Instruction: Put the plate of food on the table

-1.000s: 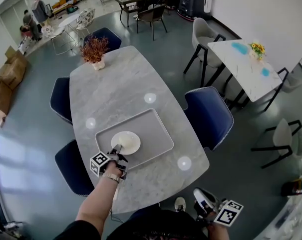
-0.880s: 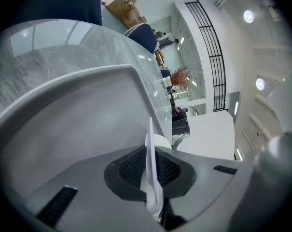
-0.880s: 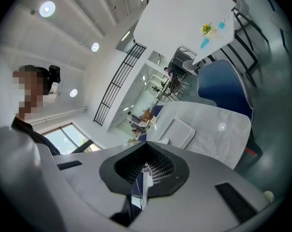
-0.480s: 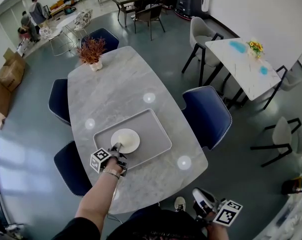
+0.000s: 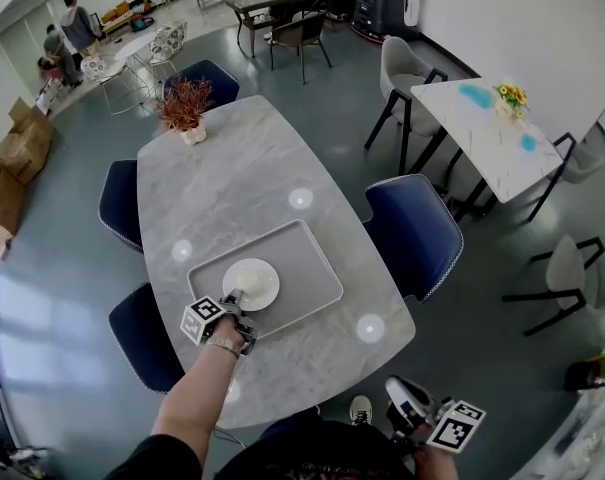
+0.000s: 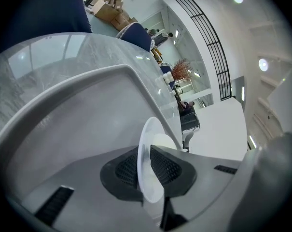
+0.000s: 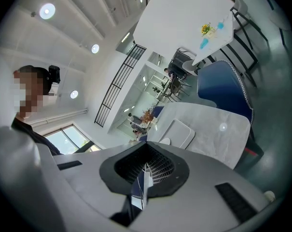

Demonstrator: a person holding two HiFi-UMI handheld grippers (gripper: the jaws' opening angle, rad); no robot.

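On the grey tray (image 5: 304, 252), near its left end, lies the white plate (image 5: 250, 283). The tray sits on the near half of the marble surface (image 5: 242, 163), slightly askew to its edges. The left hand-held gripper (image 5: 233, 297) reaches in from the near side and has the plate's near rim between its jaws. In the left gripper view the rim stands edge-on between the two dark ribbed pads (image 6: 168, 166), one pad on each face of it, so the gripper pinches the plate; the jaws have just been easing apart a little, with the rim between them. Whether the plate is raised off the tray cannot be told.

The right hand-held gripper (image 5: 401, 394) is well apart from the tray, low beside the person's body and off the near right corner of the surface. Its jaws are pressed together with nothing between them.

A potted plant (image 5: 183, 106) with reddish stems stands at the far end of the surface. Blue chairs (image 5: 414, 233) are drawn up on both long sides. To the right, across grey floor, stands a white table (image 5: 487, 138) with a small bunch of flowers (image 5: 515, 96).
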